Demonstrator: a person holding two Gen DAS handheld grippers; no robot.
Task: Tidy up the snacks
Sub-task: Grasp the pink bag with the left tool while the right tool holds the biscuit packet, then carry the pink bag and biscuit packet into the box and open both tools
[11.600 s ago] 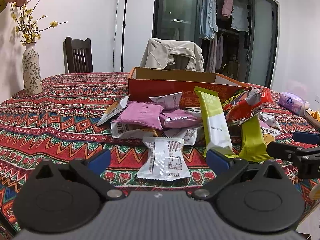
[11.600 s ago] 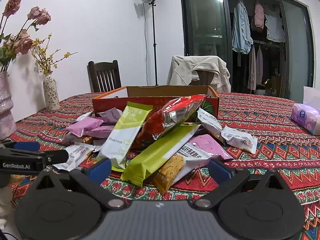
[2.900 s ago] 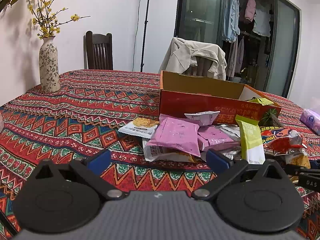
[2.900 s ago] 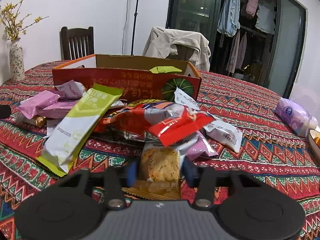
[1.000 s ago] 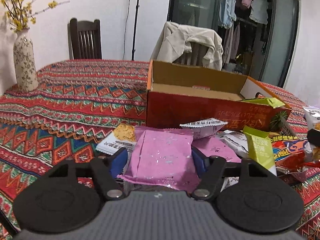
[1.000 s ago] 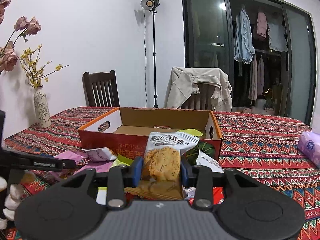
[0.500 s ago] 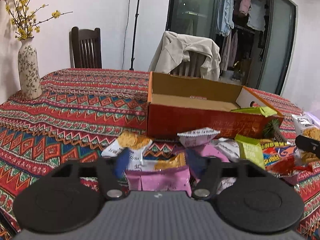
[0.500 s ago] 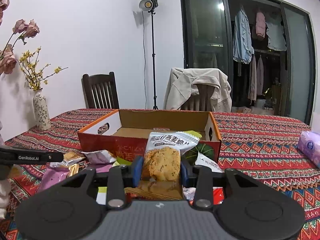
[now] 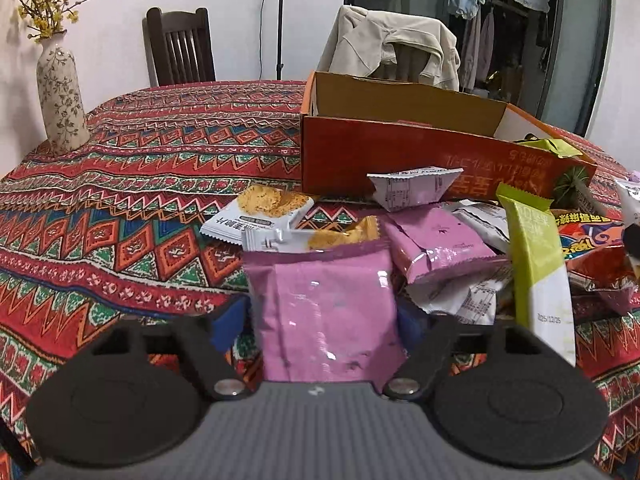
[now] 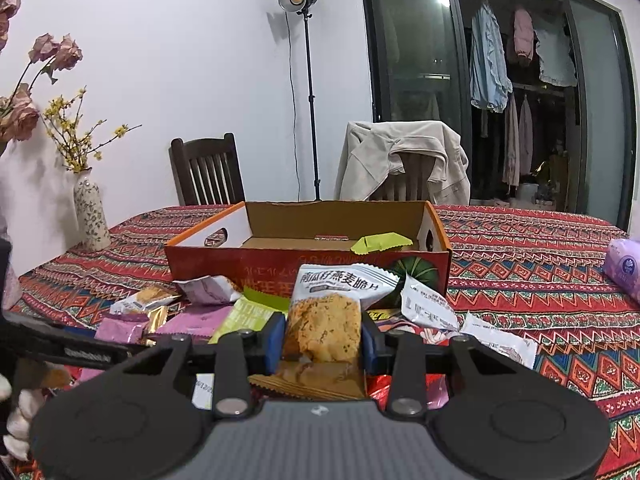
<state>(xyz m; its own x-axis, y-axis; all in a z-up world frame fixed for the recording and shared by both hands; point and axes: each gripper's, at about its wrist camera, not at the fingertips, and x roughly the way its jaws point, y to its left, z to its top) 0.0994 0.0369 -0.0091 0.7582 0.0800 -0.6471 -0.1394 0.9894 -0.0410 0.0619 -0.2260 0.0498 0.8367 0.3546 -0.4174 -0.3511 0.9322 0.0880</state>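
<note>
My left gripper [image 9: 322, 322] is shut on a pink snack packet [image 9: 324, 312] and holds it upright above the pile of snacks [image 9: 460, 248] in front of the orange cardboard box [image 9: 420, 156]. My right gripper [image 10: 322, 338] is shut on a white oat cracker packet [image 10: 328, 316] and holds it up in front of the same box [image 10: 308, 264]. A green packet [image 10: 380, 242] lies inside the box at its right end. The left gripper's arm [image 10: 68, 350] shows low at the left of the right wrist view.
A patterned vase [image 9: 62, 94] stands at the table's left edge. A wooden chair [image 9: 180, 46] and a chair draped with a beige jacket [image 9: 396, 50] stand behind the table. A purple tissue pack [image 10: 626, 270] lies at the far right. A lamp stand [image 10: 306, 92] stands behind.
My left gripper has lifted the pink packet off the pile and tilted it upright. My right gripper holds the cracker packet in front of the box, about as before.
</note>
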